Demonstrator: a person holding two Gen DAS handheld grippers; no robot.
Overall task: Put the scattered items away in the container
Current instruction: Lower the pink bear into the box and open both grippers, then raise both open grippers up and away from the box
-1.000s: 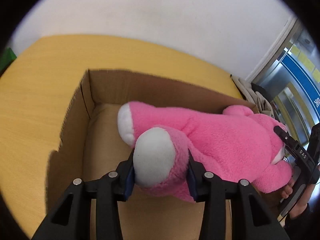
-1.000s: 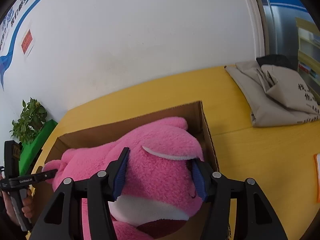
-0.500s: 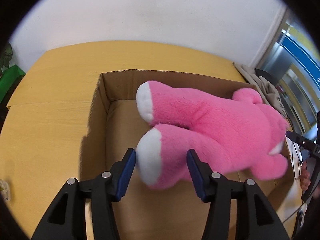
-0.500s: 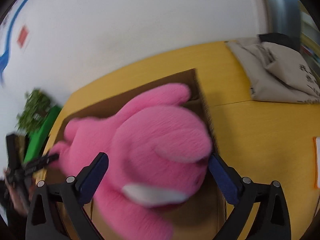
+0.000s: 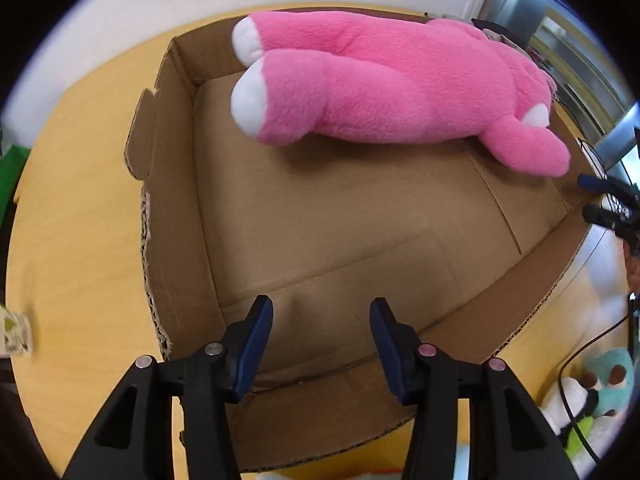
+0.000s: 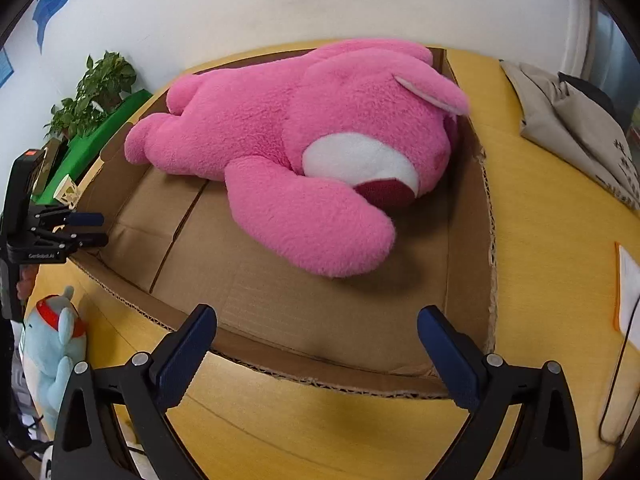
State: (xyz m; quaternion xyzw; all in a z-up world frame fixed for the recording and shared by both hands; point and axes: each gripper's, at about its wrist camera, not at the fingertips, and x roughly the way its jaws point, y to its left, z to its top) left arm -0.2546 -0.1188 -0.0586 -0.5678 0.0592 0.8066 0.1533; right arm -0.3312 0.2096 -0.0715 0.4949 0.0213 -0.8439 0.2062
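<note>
A big pink plush bear (image 5: 380, 80) (image 6: 320, 140) lies on its side inside the open cardboard box (image 5: 172, 200) (image 6: 468, 260), against the far wall. My left gripper (image 5: 321, 308) hangs over the box's near edge, well back from the bear's white-soled feet. Its jaws are closing a little with nothing between them. My right gripper (image 6: 318, 316) stands wide open over the near rim, short of the bear's head and arm, and holds nothing. Each gripper also shows at the edge of the other's view.
The box sits on a yellow wooden table (image 6: 560, 220). A light-blue plush (image 6: 56, 344) and a teal plush (image 5: 608, 380) lie by the near edge. A folded grey bag (image 6: 572, 128), a paper sheet (image 6: 628, 292), a potted plant (image 6: 96, 88) and a small carton (image 5: 14, 332) surround the box.
Both grippers let go of the pink bear and drew back toward the box's near edge. The bear dropped and now rests on the box floor.
</note>
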